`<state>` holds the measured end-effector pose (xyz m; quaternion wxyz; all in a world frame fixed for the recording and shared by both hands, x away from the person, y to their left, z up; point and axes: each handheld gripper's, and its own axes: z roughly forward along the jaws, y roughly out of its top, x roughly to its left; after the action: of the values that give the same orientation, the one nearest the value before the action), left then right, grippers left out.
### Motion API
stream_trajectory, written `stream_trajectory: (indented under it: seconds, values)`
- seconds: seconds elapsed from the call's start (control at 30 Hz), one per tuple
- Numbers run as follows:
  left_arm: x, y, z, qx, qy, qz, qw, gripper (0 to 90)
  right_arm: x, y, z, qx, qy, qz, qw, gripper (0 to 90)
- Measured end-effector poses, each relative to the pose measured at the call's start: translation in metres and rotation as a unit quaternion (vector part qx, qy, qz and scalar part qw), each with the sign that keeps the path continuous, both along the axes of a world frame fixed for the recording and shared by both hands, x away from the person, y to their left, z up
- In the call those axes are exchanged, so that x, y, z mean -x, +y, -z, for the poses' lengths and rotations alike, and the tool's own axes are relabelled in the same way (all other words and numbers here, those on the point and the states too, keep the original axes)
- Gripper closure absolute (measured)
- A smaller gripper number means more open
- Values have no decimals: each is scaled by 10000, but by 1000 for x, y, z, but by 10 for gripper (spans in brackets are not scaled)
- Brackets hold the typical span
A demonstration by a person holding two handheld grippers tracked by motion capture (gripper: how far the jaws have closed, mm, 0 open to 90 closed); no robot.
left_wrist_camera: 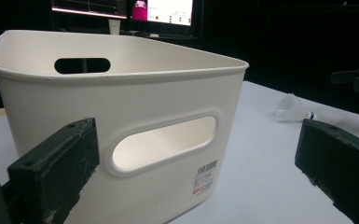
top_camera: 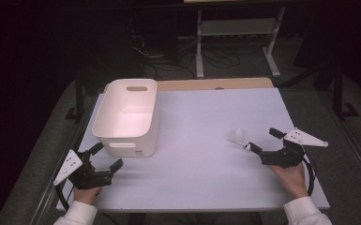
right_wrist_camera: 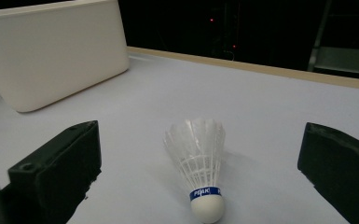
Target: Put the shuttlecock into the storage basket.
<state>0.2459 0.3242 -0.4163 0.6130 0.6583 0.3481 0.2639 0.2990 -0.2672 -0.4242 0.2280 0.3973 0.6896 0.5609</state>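
Note:
A white shuttlecock [top_camera: 239,137] [right_wrist_camera: 199,168] with a blue band lies on its side on the white table [top_camera: 201,140], cork end toward my right gripper [top_camera: 265,140] [right_wrist_camera: 200,186]. That gripper is open, its jaws wide apart on either side of the shuttlecock without touching it. A white plastic bin [top_camera: 126,117] [left_wrist_camera: 121,116] with handle slots stands at the table's left; what it holds cannot be seen. My left gripper [top_camera: 107,155] [left_wrist_camera: 196,186] is open just in front of the bin's near wall. The shuttlecock [left_wrist_camera: 293,108] lies far off in the left gripper view.
The table's wooden back edge [top_camera: 215,84] runs behind the white top. Beyond it stand a metal stand [top_camera: 236,33] and floor cables [top_camera: 169,61] in the dark. A lit monitor [left_wrist_camera: 163,9] glows behind the bin.

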Motion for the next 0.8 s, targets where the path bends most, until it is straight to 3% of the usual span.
stream_trajectory:
  seconds: [0.2, 0.37, 0.8]
  values:
    - [0, 0, 0, -34, 22, -38, 10000, 0, 1, 1, -3, 46, -14, -29, 10000, 0]
    - [0, 0, 0, -55, 14, -32, 10000, 0, -1, 5, -5, 67, 147, -53, 9999, 0]
    - [0, 0, 0, -59, 7, -6, 10000, 0, -8, 14, -18, 410, 349, -117, 9985, 0]
